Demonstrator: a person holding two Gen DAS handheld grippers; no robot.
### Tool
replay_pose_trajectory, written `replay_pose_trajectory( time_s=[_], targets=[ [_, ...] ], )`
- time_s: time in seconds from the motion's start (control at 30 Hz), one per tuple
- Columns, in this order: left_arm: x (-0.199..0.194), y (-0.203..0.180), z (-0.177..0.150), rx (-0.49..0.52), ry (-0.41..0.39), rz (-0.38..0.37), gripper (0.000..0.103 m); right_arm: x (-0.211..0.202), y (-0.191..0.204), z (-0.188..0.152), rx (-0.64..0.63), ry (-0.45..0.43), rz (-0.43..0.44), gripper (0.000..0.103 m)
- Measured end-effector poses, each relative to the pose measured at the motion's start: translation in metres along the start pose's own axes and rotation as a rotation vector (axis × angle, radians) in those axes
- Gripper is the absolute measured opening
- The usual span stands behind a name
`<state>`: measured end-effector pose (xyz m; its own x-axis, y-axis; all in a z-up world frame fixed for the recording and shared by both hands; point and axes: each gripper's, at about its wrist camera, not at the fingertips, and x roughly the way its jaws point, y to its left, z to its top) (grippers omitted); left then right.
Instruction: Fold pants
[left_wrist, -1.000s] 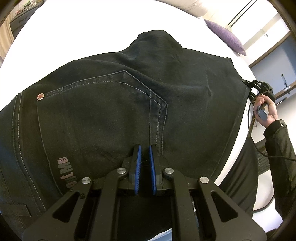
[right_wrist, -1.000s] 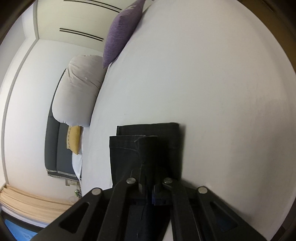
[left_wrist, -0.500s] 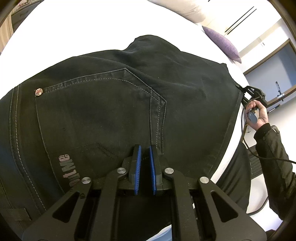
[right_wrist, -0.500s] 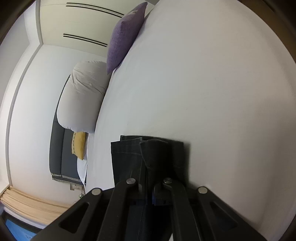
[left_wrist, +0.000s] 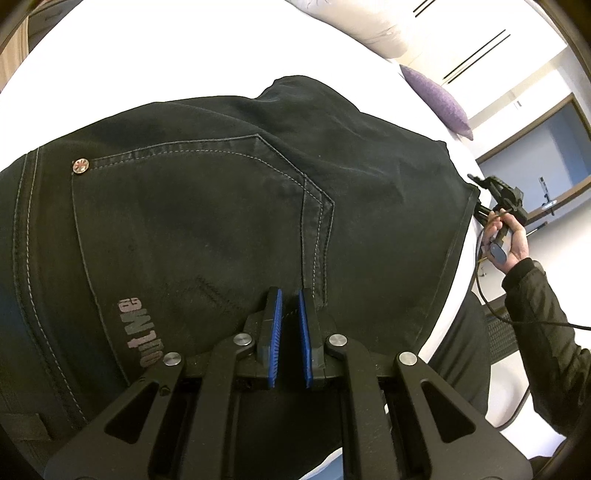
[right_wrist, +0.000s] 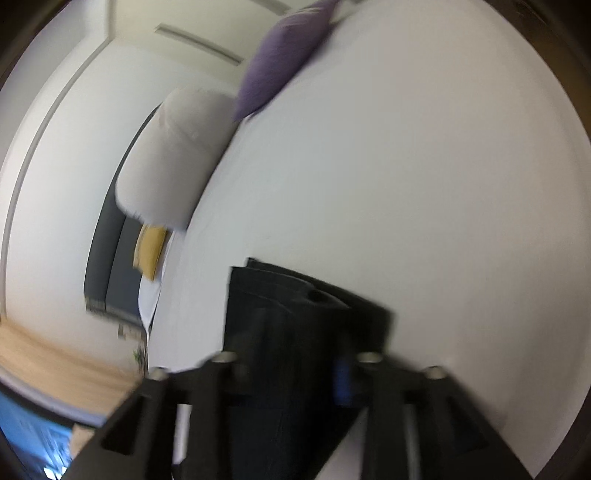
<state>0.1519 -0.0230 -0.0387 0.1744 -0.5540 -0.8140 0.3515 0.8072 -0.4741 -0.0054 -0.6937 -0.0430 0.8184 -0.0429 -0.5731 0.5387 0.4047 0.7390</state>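
Black jeans (left_wrist: 221, 206) lie spread on a white bed (left_wrist: 155, 48), back pocket up with a rivet and grey lettering. My left gripper (left_wrist: 290, 306) is low over the seat, its blue pads nearly together with a pinch of the dark cloth between them. In the right wrist view, which is blurred, the stacked leg hems (right_wrist: 295, 314) lie on the sheet. My right gripper (right_wrist: 299, 373) has its jaws opening, the hems between them with no pad pressing. A hand holds that gripper (left_wrist: 491, 192) at the bed's far right edge.
A purple pillow (right_wrist: 280, 62) and a big white pillow (right_wrist: 170, 162) sit at the head of the bed, with a yellow cushion (right_wrist: 149, 251) beyond. Bare sheet (right_wrist: 406, 184) stretches past the hems. The person's dark sleeve (left_wrist: 535, 295) and a cable hang at the bed's side.
The right gripper's jaws have parted from the leg hems, and its view has rolled and blurred. The left gripper stays pinched on the seat; its view tilted slightly.
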Motion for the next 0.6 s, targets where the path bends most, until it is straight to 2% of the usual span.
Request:
replay_pose_trajectory(
  time_s=[0.07,0.13,0.2,0.23,0.3,0.37,0.43,0.47,0.5,0.53,0.6],
  targets=[
    [0.0,0.001,0.0,-0.001,0.002,0.0,0.009,-0.005,0.003,0.009,-0.029,-0.013,-0.063,0.042],
    [0.0,0.0,0.0,-0.003,0.003,0.0,0.009,-0.028,-0.009,0.018,0.066,-0.124,-0.157,0.05],
    [-0.001,0.002,0.0,-0.002,0.002,-0.002,0.009,-0.049,-0.016,0.025,0.143,-0.201,-0.179,0.052],
    [0.0,0.002,0.0,-0.003,0.002,-0.002,0.009,-0.051,-0.005,0.029,0.084,-0.185,-0.17,0.052],
    [0.001,0.002,0.0,-0.004,0.002,-0.004,0.009,-0.034,0.044,0.029,-0.197,-0.06,-0.191,0.051],
    [0.001,0.002,0.0,-0.001,0.002,-0.005,0.009,-0.009,0.111,0.008,-0.579,0.061,-0.235,0.049],
    [0.002,0.002,0.0,-0.003,0.003,-0.008,0.009,0.017,0.154,-0.018,-0.811,0.188,-0.234,0.041],
    [0.001,0.003,0.0,-0.007,0.004,-0.011,0.009,0.034,0.171,-0.032,-0.911,0.273,-0.24,0.036],
    [0.001,0.004,0.0,-0.009,0.005,-0.014,0.009,0.052,0.185,-0.048,-1.046,0.327,-0.283,0.035],
    [0.001,0.005,0.001,-0.012,0.006,-0.019,0.009,0.07,0.194,-0.063,-1.197,0.347,-0.365,0.035],
    [0.001,0.007,0.001,-0.015,0.008,-0.029,0.009,0.094,0.197,-0.073,-1.323,0.412,-0.433,0.032]
  ],
)
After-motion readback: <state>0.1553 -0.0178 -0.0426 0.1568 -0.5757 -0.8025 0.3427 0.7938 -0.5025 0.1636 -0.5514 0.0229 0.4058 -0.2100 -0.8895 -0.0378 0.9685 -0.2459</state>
